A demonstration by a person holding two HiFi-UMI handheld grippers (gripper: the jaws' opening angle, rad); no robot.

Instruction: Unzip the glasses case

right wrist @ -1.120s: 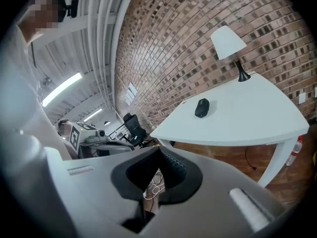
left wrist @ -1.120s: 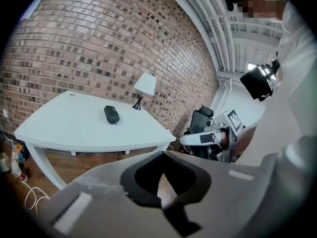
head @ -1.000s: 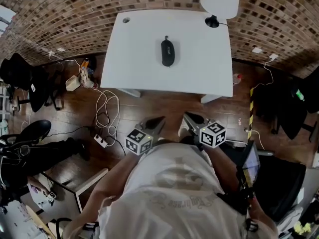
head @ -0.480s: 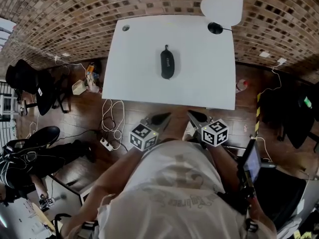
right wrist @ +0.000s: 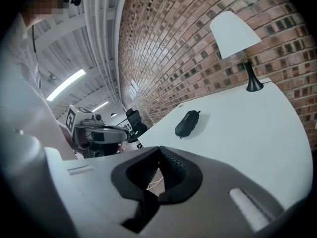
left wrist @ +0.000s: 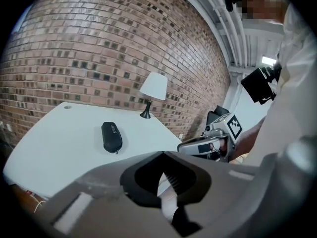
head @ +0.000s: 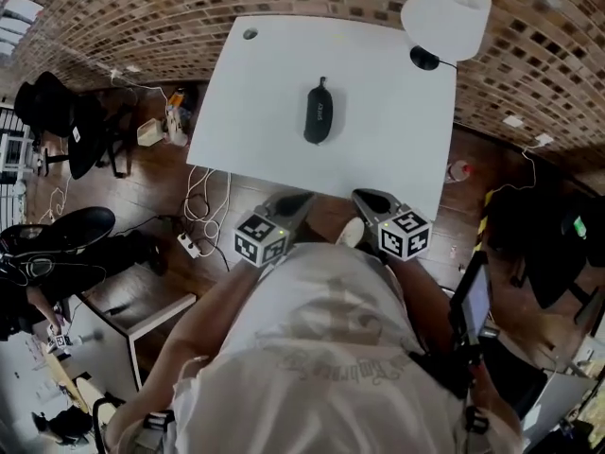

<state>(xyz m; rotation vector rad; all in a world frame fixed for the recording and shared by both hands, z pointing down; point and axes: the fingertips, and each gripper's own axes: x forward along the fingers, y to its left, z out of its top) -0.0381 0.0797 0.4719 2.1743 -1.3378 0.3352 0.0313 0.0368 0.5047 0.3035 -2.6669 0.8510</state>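
A black zipped glasses case [head: 319, 112] lies lengthwise near the middle of the white table [head: 255, 121]; it also shows in the left gripper view [left wrist: 111, 136] and the right gripper view [right wrist: 186, 124]. Both grippers are held side by side in front of the person's chest, just short of the table's near edge and well away from the case. My left gripper [head: 288, 204] [left wrist: 163, 155] is shut with nothing in it. My right gripper [head: 367, 200] [right wrist: 159, 148] also has its jaws together and holds nothing.
A white-shaded lamp [head: 444, 12] stands at the table's far right corner. A cable hole [head: 250, 34] sits at the far left corner. On the wooden floor lie cables and a power strip [head: 189, 244] at the left, chairs [head: 66, 130], and a bottle [head: 460, 170] at the right.
The person has stepped closer to the table. Both grippers have come forward with the body to the table's near edge, still shut. The case has not moved.
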